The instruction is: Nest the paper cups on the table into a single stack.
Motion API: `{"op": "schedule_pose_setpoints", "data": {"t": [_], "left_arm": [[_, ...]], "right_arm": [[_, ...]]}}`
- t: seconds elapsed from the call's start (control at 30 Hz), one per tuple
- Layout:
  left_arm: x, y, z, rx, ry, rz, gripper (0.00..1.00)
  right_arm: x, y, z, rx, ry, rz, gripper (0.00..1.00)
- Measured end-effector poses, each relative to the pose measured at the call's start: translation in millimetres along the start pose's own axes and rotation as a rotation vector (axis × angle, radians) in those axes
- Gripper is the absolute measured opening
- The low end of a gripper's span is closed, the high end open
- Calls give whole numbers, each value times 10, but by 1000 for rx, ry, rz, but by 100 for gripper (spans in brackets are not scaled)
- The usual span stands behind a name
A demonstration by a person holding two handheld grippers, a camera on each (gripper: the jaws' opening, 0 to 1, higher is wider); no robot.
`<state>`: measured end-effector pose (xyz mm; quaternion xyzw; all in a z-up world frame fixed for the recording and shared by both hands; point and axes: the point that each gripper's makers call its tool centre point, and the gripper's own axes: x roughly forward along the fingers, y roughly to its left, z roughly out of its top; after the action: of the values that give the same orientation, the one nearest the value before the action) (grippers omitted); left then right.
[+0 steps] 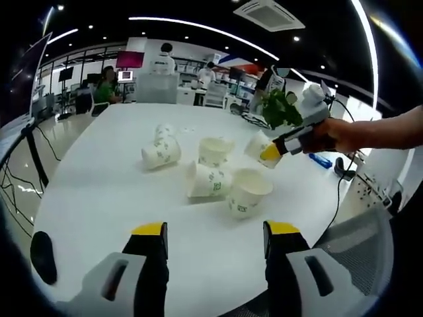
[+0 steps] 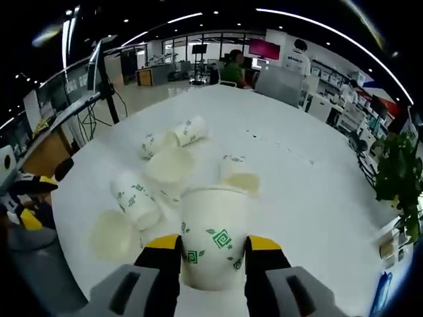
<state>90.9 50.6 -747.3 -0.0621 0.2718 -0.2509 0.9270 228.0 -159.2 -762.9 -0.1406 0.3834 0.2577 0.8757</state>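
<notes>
Here the right claw (image 2: 211, 261) pinches an upright paper cup (image 2: 213, 244) between its jaws, just above the white bench (image 2: 284, 152). Near it lie the other cups (image 2: 162, 165), some tipped on their sides. In the left gripper view, the left claw (image 1: 215, 241) is spread apart over the bench's near edge, holding nothing.

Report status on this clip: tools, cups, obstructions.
Left tool open, idle. Right tool shut on paper cup. Other cups loose, unstacked. Nothing blocking.
</notes>
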Motion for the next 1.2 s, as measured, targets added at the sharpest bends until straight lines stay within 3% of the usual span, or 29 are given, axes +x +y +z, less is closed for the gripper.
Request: {"op": "schedule_pose_setpoints", "data": {"t": [0.1, 0.2, 0.37, 0.7, 0.8, 0.93, 1.2], "left_arm": [[3, 16, 16, -24, -5, -6, 58], [1, 40, 57, -99, -20, -31, 58], [13, 50, 155, -117, -35, -37, 58], [182, -175, 643, -137, -95, -126, 57], [270, -273, 763, -119, -107, -161, 56], [334, -380, 905, -114, -120, -190, 55], [448, -547, 893, -99, -102, -244, 53]], "right_arm": [[-7, 107, 57, -36, -4, 17, 36], [-55, 183, 55, -76, 1, 36, 36], [-109, 369, 174, -143, -14, 63, 36], [-282, 591, 332, -220, -42, 95, 36], [-258, 626, 293, -295, -34, 97, 36], [-280, 734, 266, -310, -42, 112, 36], [-362, 1073, 253, -394, -61, 165, 36]]}}
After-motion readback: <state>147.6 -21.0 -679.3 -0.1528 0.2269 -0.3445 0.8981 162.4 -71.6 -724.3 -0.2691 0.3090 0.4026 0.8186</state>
